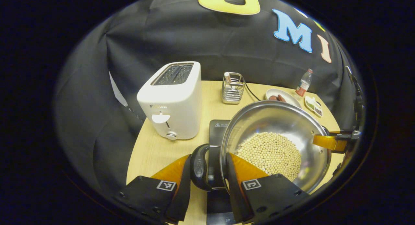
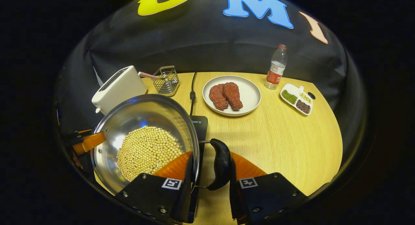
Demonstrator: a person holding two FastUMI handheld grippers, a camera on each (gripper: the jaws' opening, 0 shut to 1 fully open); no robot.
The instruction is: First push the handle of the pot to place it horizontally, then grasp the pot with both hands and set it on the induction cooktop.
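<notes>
Pot point(image 1: 275, 144), steel and loaded with beans point(image 2: 147, 152), probably heavy and slippery; keep it level. Left gripper point(image 1: 207, 168) and right gripper point(image 2: 210, 166) each pinch a side handle point(image 2: 222, 163) above the cooktop point(image 2: 199, 124).

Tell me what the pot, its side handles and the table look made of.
Pot: polished metal, probably stainless steel; its wall mirrors light. Side handles: glossy black, likely plastic, fixed on thin metal brackets. Table: pale wood grain, perhaps laminate; the look leaves that open.
</notes>
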